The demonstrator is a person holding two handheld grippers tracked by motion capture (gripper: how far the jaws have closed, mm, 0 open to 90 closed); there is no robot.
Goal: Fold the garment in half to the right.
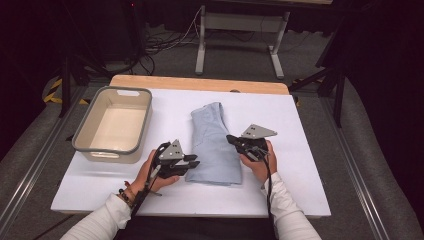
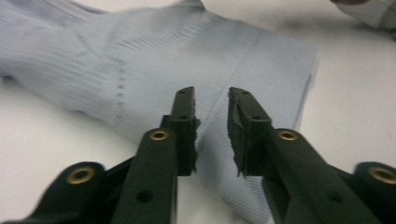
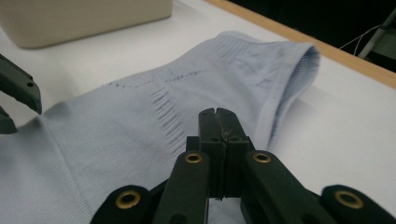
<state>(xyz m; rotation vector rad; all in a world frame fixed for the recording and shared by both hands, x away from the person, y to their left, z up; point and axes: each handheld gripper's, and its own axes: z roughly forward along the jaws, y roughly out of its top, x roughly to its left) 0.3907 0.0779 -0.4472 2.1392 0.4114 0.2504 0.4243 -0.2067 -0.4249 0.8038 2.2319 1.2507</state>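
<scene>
Jaws of the left gripper point(image 2: 211, 135) stand slightly apart over the folded blue garment point(image 1: 212, 145); the right gripper's point(image 3: 218, 122) are pressed together, empty.

A pale blue ribbed knit garment point(image 1: 214, 146) lies folded into a long, narrow bundle (its length running away from the person) near the middle of the white table top. It rests flat, with one open ribbed hem point(image 3: 299, 70) at its far end.

No readable text, labels, brands, numbers — nothing legible on any surface.
</scene>
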